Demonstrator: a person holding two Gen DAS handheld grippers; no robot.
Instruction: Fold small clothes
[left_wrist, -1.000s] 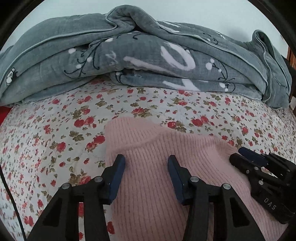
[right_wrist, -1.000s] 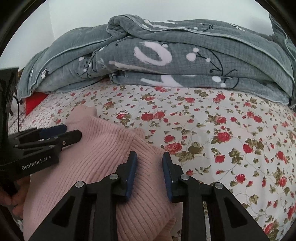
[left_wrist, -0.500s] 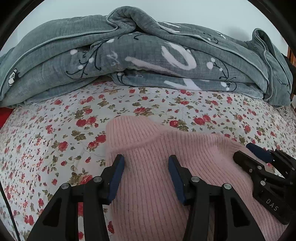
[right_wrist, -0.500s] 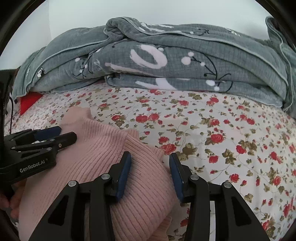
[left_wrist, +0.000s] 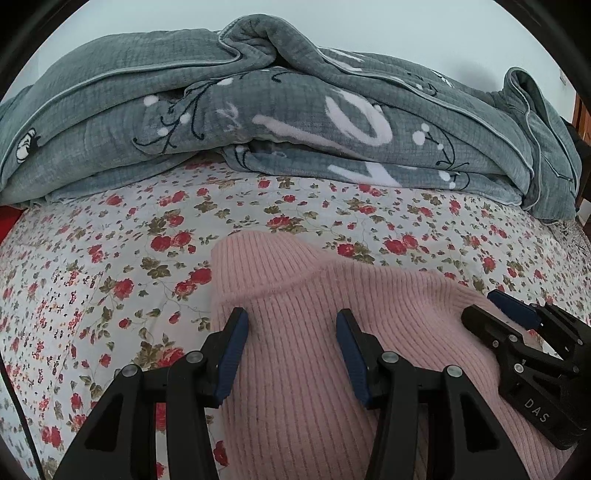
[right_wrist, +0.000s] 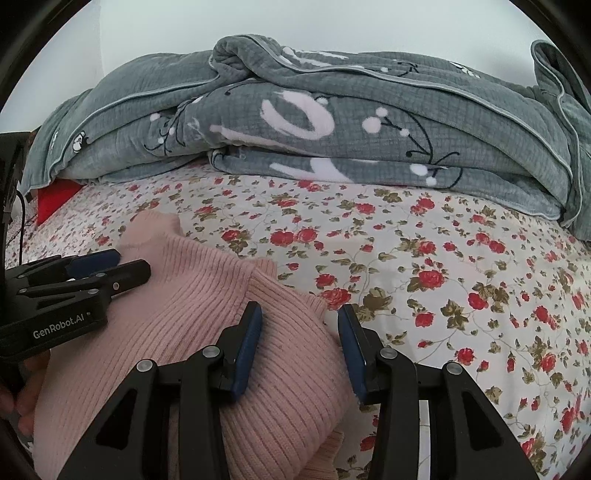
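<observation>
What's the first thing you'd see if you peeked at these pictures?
Probably the pink sweater, lying on the flowery sheet right in front. Behind it a big grey blanket is heaped along the back of the bed. Both the left hand-held gripper and the right hand-held gripper sit open over the sweater.

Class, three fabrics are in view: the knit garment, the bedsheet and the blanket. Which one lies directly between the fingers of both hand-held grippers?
The pink ribbed sweater. The floral bedsheet lies flat under it, and the grey blanket is heaped at the far edge, away from both.
</observation>
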